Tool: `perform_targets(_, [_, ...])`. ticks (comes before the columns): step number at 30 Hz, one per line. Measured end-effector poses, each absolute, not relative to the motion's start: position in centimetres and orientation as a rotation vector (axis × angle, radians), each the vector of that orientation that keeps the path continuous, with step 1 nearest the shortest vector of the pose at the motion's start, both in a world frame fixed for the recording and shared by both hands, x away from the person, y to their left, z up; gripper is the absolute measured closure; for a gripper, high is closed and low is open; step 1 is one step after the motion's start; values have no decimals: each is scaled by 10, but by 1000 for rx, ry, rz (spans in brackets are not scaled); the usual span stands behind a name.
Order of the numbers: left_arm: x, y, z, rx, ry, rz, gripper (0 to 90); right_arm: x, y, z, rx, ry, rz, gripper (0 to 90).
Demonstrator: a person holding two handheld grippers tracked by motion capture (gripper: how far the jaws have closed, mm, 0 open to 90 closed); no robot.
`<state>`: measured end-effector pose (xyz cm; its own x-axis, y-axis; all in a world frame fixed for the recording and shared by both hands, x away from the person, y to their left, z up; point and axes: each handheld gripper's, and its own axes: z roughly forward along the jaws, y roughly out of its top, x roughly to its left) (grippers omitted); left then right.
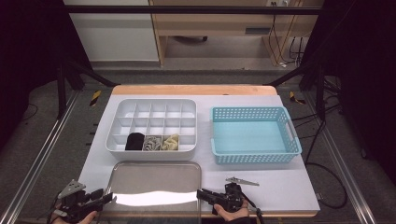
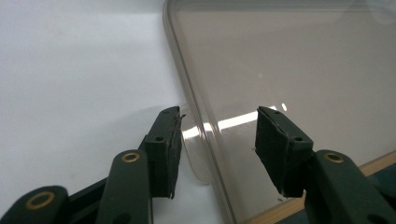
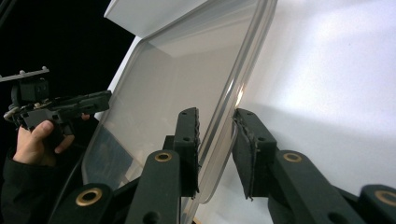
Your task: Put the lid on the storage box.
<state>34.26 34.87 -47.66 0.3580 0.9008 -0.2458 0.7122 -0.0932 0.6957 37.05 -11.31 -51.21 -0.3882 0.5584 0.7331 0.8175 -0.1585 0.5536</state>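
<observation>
My right gripper (image 3: pixel 215 140) is straddling the near right edge of the clear lid (image 1: pixel 156 179), one jaw over the pane and one outside the rim, the jaws standing a little off it and narrowing; I judge the pads are not yet pressing, though the inner one looks very near the plastic. My left gripper (image 2: pixel 217 140) is doing the same at the lid's near left corner, jaws wide apart with the rounded rim running up between them, nothing gripped.

So the lid is lying flat between my two hands, its long axis running from one gripper to the other (each hand is already at its own end, neither nearer than the other). The rim is passing straight through both openings, so closing is, I think, all the next move needs.

Beyond the lid's far edge, just ahead of my fingers, the white divided box (image 1: pixel 152 123) is sitting with three rolled socks (image 1: pixel 152 142) in its nearest row. Off to the right of that, the blue basket (image 1: pixel 254 135) is standing apart. A small metal clip (image 1: pixel 243 181) is resting on the white table (image 1: pixel 289 191) just past my right hand, clear of the lid's path.
</observation>
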Motion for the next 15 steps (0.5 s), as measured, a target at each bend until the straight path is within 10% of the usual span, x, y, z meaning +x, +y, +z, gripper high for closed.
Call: perform_targets(15, [345,356,-478,1801,1405,226,515,371,-113,-506,-1557,-1925,-1564,760])
